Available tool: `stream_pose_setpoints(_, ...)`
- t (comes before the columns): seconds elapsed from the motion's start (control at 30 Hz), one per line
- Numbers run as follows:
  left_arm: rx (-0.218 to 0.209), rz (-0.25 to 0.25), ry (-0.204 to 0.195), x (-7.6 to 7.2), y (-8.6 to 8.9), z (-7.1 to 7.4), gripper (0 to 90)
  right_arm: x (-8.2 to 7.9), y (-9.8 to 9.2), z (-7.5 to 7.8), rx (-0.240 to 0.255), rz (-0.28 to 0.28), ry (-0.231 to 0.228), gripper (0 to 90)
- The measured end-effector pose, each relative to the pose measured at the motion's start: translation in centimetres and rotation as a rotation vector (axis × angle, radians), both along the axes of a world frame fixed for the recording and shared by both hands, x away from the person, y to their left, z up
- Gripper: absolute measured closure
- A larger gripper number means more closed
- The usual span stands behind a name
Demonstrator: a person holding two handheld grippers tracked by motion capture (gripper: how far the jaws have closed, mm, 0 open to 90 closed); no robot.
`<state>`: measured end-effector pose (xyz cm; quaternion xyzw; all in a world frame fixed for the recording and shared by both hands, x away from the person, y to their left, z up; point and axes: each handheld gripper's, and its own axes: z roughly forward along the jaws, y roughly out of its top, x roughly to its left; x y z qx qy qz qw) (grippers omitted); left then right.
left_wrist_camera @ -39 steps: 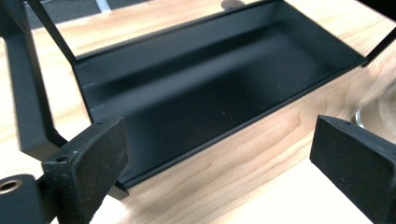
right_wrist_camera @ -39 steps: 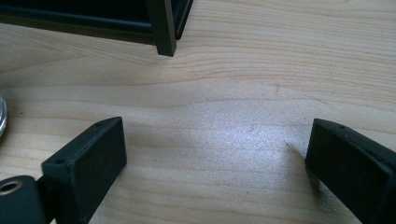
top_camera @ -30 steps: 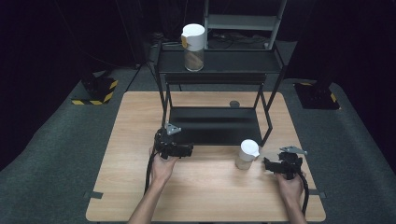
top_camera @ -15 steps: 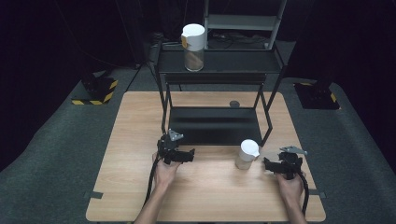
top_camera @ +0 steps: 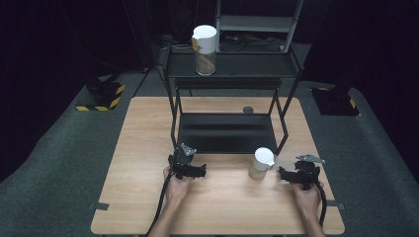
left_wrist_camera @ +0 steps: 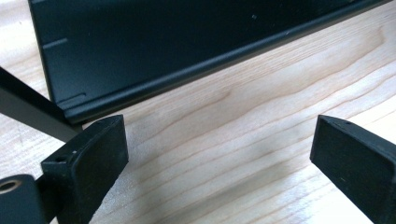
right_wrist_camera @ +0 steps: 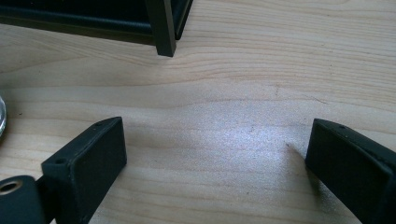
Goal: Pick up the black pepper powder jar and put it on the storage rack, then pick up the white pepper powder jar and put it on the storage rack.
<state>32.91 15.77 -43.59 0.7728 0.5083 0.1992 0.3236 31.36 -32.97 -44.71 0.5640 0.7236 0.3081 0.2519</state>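
Observation:
A clear jar with a white lid (top_camera: 261, 163) stands on the wooden table (top_camera: 148, 148) just in front of the black shelf rack (top_camera: 227, 133). A second white-lidded jar (top_camera: 204, 43) stands on the rack's top shelf. My left gripper (top_camera: 190, 168) (left_wrist_camera: 217, 140) hovers low over the table in front of the rack's left leg, open and holding nothing. To the right of the near jar is my right gripper (top_camera: 291, 174) (right_wrist_camera: 215, 135), also open and holding nothing. The jar's glass edge (right_wrist_camera: 2, 119) shows at the far left of the right gripper view.
The rack's black bottom tray (left_wrist_camera: 163, 51) lies just beyond the left jaws, and a rack leg (right_wrist_camera: 163, 28) stands ahead of the right jaws. A small dark round thing (top_camera: 247, 109) lies on the table behind the rack. Dark carpet surrounds the table.
My left gripper has drawn back from the rack toward the table's front edge. The right gripper and both jars have stayed put.

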Motion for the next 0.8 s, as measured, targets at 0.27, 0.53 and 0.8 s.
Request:
stream_pose_setpoints(0.27,0.019,0.000,-0.006,0.0,-0.4,-1.0,3.7,0.0,0.0,0.0,-0.001,0.001,-0.002,4.7)
stream_pose_setpoints(0.53,0.002,0.000,-0.031,-0.4,-0.1,-1.5,3.0,0.0,0.0,0.0,0.000,0.000,-0.001,4.6)
stream_pose_setpoints(0.8,0.002,0.000,-0.031,-0.4,-0.1,-1.5,3.0,0.2,-0.3,0.6,0.011,0.015,0.032,4.4)
